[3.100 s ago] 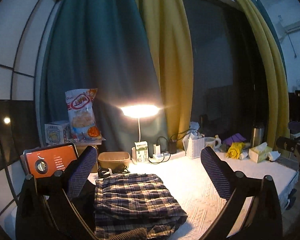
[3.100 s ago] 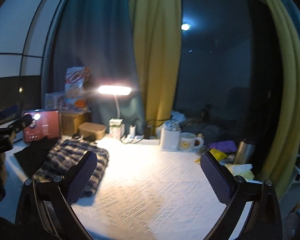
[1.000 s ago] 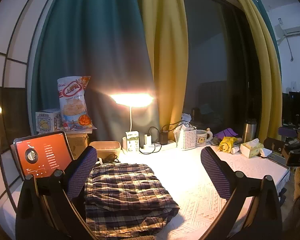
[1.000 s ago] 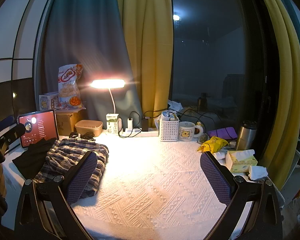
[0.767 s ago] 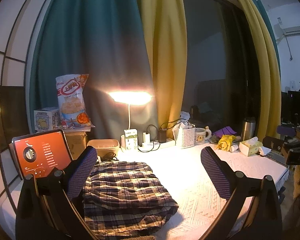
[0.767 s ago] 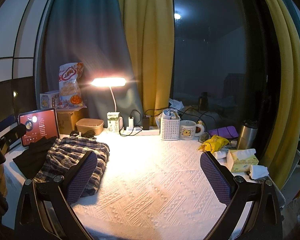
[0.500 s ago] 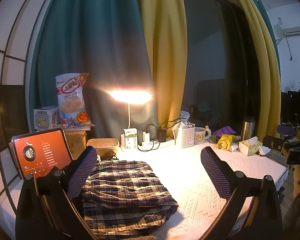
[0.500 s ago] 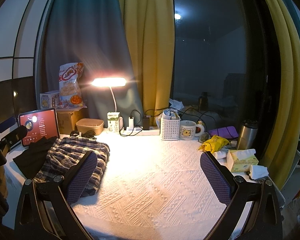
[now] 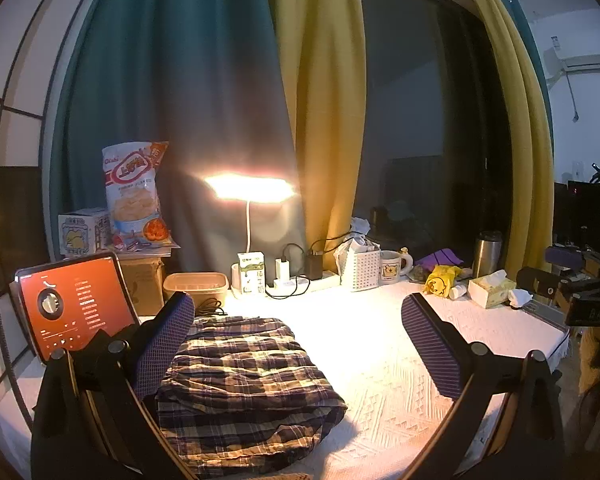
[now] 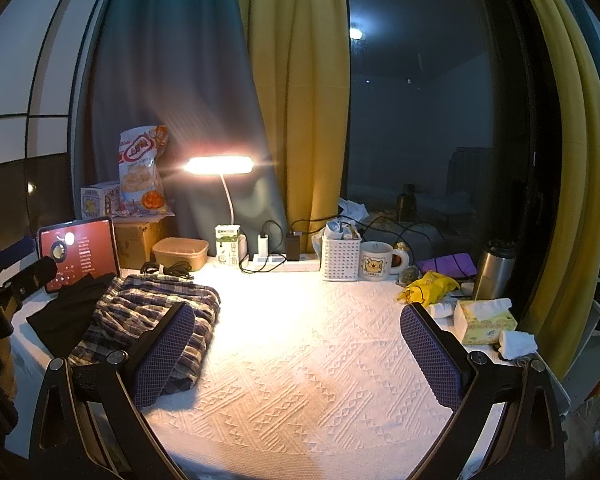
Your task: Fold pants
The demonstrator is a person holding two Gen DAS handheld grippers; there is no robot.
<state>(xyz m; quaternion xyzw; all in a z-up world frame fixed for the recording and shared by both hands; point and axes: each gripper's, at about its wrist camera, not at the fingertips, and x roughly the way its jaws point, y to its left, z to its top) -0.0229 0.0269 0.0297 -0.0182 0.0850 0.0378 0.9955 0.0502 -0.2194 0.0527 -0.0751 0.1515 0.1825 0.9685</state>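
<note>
The plaid pants (image 9: 244, 380) lie folded in a thick bundle on the white textured table cover (image 9: 380, 376), at the table's left side. My left gripper (image 9: 296, 344) is open and empty, held above the near edge with the bundle between and below its fingers. In the right wrist view the pants (image 10: 152, 312) lie left of my right gripper (image 10: 296, 348), which is open and empty over the bare cover (image 10: 300, 360); its left finger overlaps the bundle's near edge in the image.
A lit tablet (image 10: 78, 252) stands at the left by a dark cloth (image 10: 68, 312). Along the back: desk lamp (image 10: 218, 166), brown tub (image 10: 180, 252), power strip with cables (image 10: 280, 262), white basket (image 10: 340, 256), mug (image 10: 376, 266). Tissue box (image 10: 486, 320) and flask (image 10: 494, 268) at right.
Both grippers have drawn back and up slightly from the table, so more of it shows. The pants have not moved. Both grippers stay open.
</note>
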